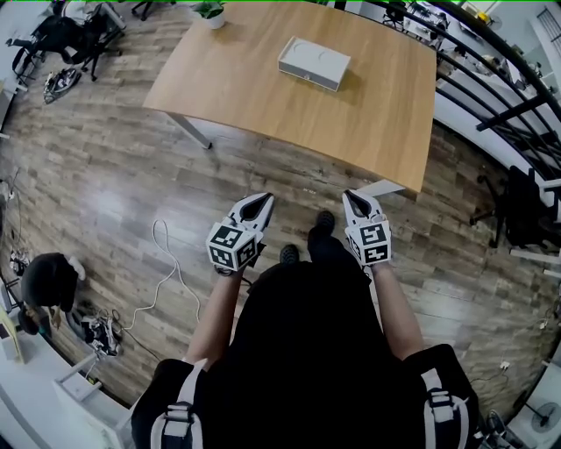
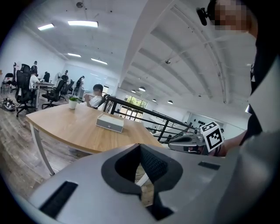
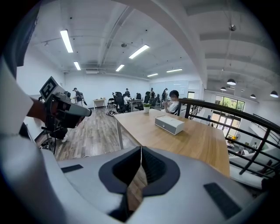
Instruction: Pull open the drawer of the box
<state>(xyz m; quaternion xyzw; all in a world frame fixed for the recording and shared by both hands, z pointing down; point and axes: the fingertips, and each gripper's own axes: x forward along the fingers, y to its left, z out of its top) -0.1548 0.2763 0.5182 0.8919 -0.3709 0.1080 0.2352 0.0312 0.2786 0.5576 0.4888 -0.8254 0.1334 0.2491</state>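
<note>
The white box (image 1: 314,62) lies flat on the wooden table (image 1: 368,123), towards its far side, with its drawer closed as far as I can see. It also shows as a small white box (image 2: 110,123) in the left gripper view and as the same box (image 3: 169,124) in the right gripper view. Both grippers hang over the floor, well short of the table's near edge. My left gripper (image 1: 261,200) is shut with nothing in it, its jaw tips meeting (image 2: 140,146). My right gripper (image 1: 352,196) is likewise shut and empty (image 3: 141,151).
A potted plant (image 1: 210,10) stands at the table's far left corner. A black railing (image 1: 500,79) runs along the right. Office chairs (image 1: 70,35) stand at the far left. A white cable (image 1: 166,263) trails on the floor, and a person (image 1: 48,281) crouches at the left.
</note>
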